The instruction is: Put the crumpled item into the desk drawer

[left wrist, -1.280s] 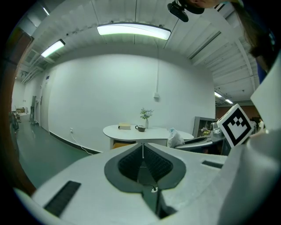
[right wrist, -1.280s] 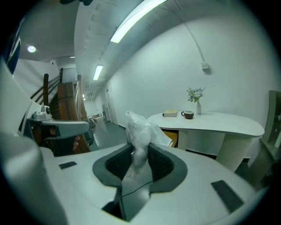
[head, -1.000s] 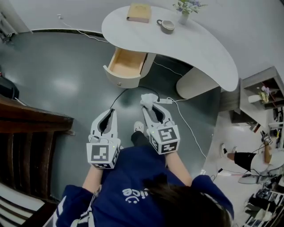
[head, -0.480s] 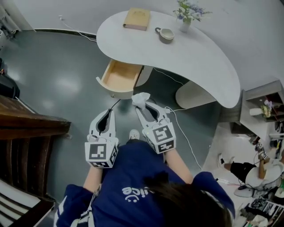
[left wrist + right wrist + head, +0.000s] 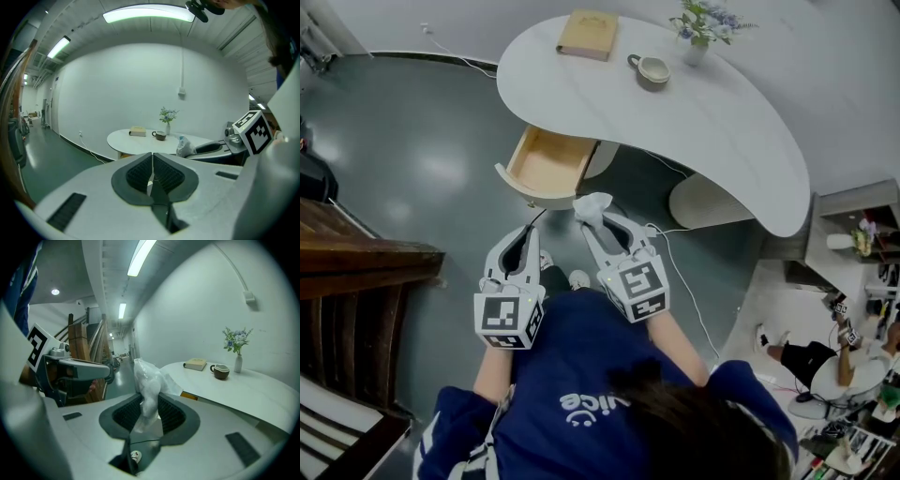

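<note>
A crumpled white wad (image 5: 592, 206) (image 5: 147, 386) sticks up between the jaws of my right gripper (image 5: 598, 219) (image 5: 148, 414), which is shut on it. The gripper sits just short of the open wooden desk drawer (image 5: 542, 162), which juts from under the white curved desk (image 5: 722, 122). My left gripper (image 5: 523, 240) (image 5: 152, 174) is shut with nothing in it, low and left of the right one, over the grey floor. The left gripper view shows the wad (image 5: 184, 147) to its right.
On the desk stand a tan book (image 5: 588, 35), a mug (image 5: 652, 69) and a small vase of flowers (image 5: 701, 28). A white cable (image 5: 682, 272) runs over the floor near the desk leg. Dark wooden furniture (image 5: 356, 281) stands at left. A person sits at the far right (image 5: 814, 356).
Both grippers have moved toward the desk; the wad is now close to the open drawer's front. The grip on the wad is unchanged.
</note>
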`<control>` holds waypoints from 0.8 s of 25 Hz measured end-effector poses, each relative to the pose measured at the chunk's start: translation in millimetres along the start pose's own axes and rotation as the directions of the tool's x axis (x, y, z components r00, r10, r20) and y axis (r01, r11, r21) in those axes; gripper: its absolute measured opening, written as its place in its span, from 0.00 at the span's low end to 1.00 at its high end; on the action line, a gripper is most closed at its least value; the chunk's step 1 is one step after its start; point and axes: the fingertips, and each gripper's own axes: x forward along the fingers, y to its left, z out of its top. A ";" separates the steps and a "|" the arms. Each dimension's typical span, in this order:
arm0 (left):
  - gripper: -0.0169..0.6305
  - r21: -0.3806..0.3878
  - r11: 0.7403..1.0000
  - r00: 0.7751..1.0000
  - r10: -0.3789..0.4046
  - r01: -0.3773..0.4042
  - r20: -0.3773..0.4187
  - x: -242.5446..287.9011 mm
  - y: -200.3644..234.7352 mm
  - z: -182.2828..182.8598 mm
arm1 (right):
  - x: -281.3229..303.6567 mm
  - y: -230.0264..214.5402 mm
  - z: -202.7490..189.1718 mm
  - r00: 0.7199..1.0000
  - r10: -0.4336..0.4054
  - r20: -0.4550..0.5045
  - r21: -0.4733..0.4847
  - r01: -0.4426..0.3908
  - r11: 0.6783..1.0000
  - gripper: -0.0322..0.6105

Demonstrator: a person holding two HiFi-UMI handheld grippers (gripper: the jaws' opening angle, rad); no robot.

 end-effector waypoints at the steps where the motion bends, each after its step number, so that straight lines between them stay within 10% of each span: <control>1: 0.05 -0.001 1.000 1.000 0.001 -0.001 -0.001 2.3 1.8 -0.9 | 1.9 -1.5 0.0 1.000 -0.003 -0.002 -0.006 0.003 1.000 0.24; 20: 0.05 0.011 0.998 0.996 -0.065 0.066 -0.058 105.9 76.8 10.4 | 85.3 -54.7 29.7 0.992 -0.106 -0.063 -0.006 0.106 0.994 0.24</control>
